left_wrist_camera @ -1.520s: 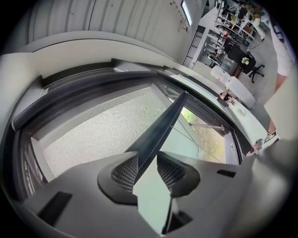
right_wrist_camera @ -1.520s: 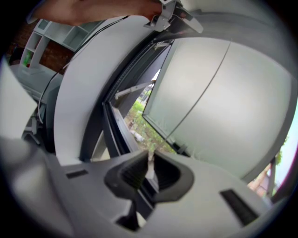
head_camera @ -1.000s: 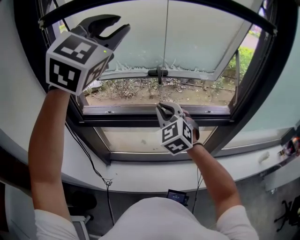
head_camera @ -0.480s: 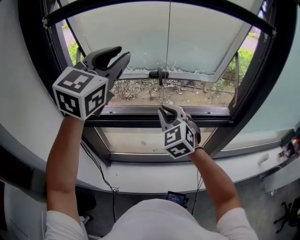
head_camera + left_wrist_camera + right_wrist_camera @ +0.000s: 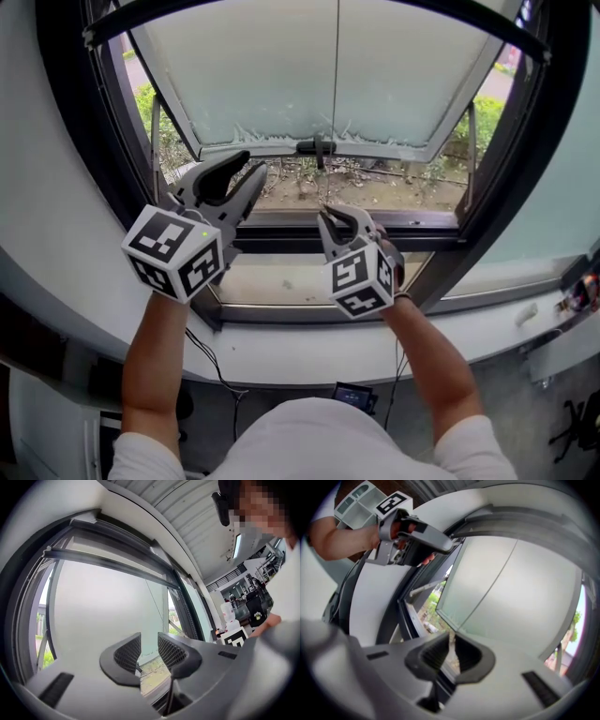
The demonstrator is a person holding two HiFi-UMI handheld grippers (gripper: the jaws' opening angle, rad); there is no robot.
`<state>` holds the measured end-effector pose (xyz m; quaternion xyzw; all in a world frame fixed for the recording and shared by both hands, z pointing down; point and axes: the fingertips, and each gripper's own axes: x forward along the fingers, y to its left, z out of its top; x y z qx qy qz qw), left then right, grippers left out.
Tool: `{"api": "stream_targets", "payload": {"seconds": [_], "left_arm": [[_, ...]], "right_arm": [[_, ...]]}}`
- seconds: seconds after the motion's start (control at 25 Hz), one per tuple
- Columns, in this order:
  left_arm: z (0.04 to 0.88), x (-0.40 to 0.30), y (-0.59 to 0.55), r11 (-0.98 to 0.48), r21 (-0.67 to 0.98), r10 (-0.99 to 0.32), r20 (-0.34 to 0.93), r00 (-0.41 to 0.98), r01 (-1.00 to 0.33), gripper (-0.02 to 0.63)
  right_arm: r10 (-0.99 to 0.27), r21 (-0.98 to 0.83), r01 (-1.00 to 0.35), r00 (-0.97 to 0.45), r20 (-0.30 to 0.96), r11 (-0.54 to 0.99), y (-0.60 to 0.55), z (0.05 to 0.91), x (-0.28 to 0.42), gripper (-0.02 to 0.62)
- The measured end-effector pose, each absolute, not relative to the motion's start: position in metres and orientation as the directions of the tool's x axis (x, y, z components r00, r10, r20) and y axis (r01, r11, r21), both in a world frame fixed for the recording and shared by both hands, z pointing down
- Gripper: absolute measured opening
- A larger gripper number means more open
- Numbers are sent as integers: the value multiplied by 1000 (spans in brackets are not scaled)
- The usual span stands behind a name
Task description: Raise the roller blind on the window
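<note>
The right gripper (image 5: pixel 339 216) is clamped on the pull cord (image 5: pixel 337 75). The cord runs straight up from its jaws across the roller blind (image 5: pixel 253 84), which covers the upper pane. The left gripper (image 5: pixel 253 164), jaws apart and empty, sits left of the cord, farther away

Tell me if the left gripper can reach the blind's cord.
Probably yes: the left gripper is open and empty, with nothing between it and the cord above the right gripper.

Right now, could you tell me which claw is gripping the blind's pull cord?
The right claw, shut on the pull cord; the left claw stands open and empty.
</note>
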<state>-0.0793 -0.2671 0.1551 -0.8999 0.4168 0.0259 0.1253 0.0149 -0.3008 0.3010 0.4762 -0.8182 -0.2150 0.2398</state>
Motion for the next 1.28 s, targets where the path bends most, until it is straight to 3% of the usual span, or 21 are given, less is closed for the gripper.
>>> {"api": "stream_targets", "payload": {"seconds": [0.52, 1.28], "left_arm": [[253, -66, -237, -680, -86, -725, -69, 686, -728, 124], [320, -55, -210, -701, 110, -711, -26, 703, -705, 124]], "right_arm": [[-884, 564, -694, -440, 158, 447, -297, 295, 13, 49], [-886, 522, -738, -456, 82, 428, -299, 268, 20, 49]]}}
